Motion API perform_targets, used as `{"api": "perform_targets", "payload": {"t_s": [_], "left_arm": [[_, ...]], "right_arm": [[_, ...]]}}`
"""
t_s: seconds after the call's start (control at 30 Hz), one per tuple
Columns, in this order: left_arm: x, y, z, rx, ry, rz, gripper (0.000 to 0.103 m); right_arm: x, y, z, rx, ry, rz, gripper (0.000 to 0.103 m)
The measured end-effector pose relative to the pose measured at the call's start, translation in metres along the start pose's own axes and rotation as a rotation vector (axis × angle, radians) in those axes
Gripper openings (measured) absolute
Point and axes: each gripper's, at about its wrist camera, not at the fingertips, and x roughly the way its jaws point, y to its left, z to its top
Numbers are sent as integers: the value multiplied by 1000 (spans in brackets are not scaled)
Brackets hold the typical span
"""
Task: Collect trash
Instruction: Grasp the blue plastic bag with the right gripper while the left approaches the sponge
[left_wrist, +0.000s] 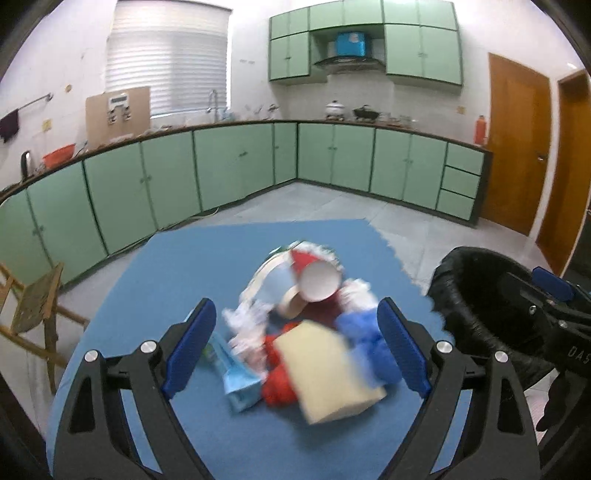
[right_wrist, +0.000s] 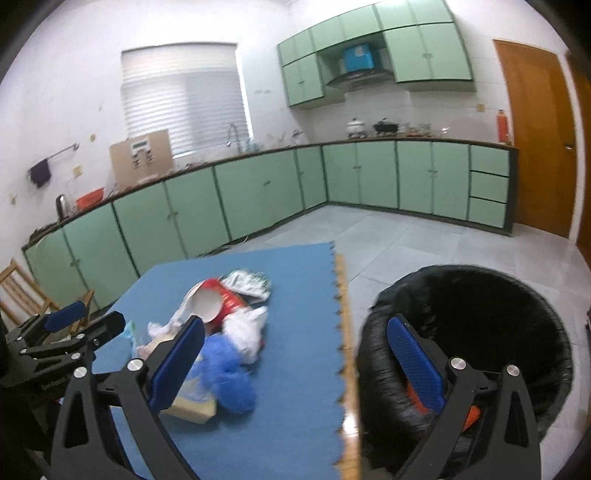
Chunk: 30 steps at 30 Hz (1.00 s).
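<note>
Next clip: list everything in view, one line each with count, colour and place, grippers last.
mat: one, blue, on the table, under the trash.
trash pile: one heap, mixed colours, middle of the mat; blurred, so exact count unclear.
paper cup: one, red outside and white inside, on its side atop the pile.
sponge block: one, pale yellow, near edge of the pile.
crumpled blue bag: one, blue, right part of the pile.
bin: one, lined with a black bag, right of the mat.
cabinets: many, green, along the far walls.
door: brown, at far right.
chair: one, wooden, left of the table.
left gripper: open, before the pile.
right gripper: open, between the pile and the bin.
</note>
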Motion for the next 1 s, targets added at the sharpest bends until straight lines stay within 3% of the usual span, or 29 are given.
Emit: {"api": "perform_targets", "payload": {"t_s": [0.5, 0.7, 0.77, 0.87, 1.0], "left_arm": [[18, 42, -28, -56, 67, 61, 83], [23, 49, -32, -72, 88, 65, 83], [25, 49, -33, -74, 94, 61, 83], [26, 46, -33, -76, 100, 48, 83], [27, 38, -35, -78, 107, 25, 83]], "right_arm": [[63, 52, -37, -79, 157, 91, 78], [82, 53, -46, -82, 224, 141, 52], [85, 52, -49, -83, 250, 186, 31], [83, 51, -49, -82, 249, 202, 24], [70, 46, -44, -95, 228, 220, 23]]}}
